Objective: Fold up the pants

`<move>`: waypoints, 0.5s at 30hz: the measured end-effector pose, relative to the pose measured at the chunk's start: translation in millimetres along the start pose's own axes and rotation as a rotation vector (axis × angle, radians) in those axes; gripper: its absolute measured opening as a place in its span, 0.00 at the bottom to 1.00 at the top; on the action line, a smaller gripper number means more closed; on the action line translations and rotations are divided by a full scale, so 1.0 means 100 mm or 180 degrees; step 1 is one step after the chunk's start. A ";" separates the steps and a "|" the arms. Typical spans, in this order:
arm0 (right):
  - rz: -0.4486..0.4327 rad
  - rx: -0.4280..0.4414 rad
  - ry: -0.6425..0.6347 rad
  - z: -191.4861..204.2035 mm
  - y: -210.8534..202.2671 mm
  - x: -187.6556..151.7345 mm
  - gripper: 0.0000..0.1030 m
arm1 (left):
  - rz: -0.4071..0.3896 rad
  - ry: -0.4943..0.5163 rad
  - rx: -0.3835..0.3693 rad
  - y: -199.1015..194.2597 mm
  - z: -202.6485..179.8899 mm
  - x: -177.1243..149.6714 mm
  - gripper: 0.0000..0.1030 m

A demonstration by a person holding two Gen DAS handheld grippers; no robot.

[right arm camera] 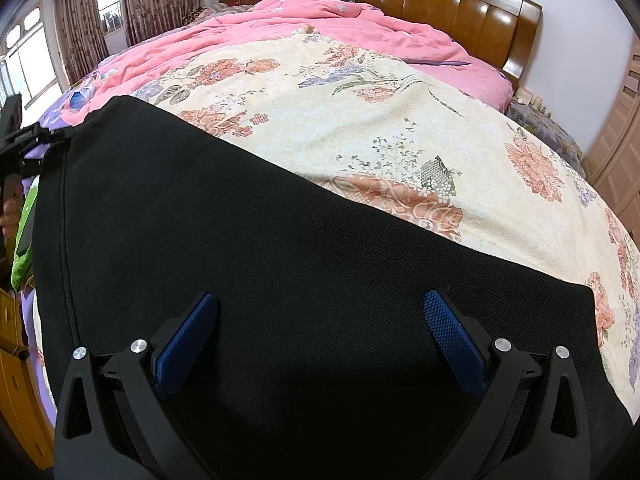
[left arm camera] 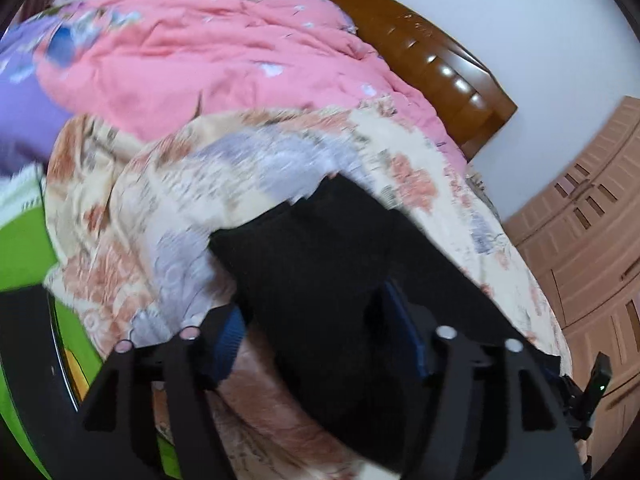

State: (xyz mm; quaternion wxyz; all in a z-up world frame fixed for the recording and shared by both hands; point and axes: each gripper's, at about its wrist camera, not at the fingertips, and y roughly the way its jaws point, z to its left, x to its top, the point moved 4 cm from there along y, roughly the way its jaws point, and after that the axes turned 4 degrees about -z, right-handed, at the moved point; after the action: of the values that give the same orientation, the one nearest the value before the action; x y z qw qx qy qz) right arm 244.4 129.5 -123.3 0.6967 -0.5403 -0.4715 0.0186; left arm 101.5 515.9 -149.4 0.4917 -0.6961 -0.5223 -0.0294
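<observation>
Pants half-folded on the bed, still more to do I reckon

The black pants [right arm camera: 248,240] are lying flat on the floral bedspread [right arm camera: 400,128], at the end furthest from the wooden headboard [right arm camera: 432,4], and in the right wrist view they look like a wide, smooth slab with one straight edge, so I'd guess at least one fold is in. The right gripper [right arm camera: 320,344] hangs just above that cloth with its jaws spread wide and nothing pinched. The left gripper [left arm camera: 316,336] is blurrier: jaws fairly wide, a hump of black fabric bunched up between the blue pads [left arm camera: 228,340], but I can't see them pressing on it, so it looks let go. Left to do, judging by the size: another fold or two and a tidy-up of that bunched bit.
</observation>
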 end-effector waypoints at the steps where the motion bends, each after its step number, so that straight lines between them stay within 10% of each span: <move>1: 0.0000 0.0000 0.0000 0.00 0.00 0.00 0.96 | 0.0016 -0.0041 -0.0060 0.03 0.03 -0.05 0.73; 7: 0.0000 -0.0002 -0.0001 0.00 0.00 0.00 0.96 | -0.0213 0.0036 -0.0329 -0.10 -0.07 -0.01 0.40; 15: 0.0000 -0.0001 -0.0001 0.00 0.01 0.01 0.96 | -0.0060 -0.0202 -0.0413 0.11 0.10 -0.05 0.65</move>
State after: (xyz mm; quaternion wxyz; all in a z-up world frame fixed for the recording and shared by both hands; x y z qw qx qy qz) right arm 245.3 129.9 -123.3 0.6966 -0.5403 -0.4717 0.0186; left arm 103.4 519.8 -164.2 0.4285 -0.7222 -0.5411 -0.0456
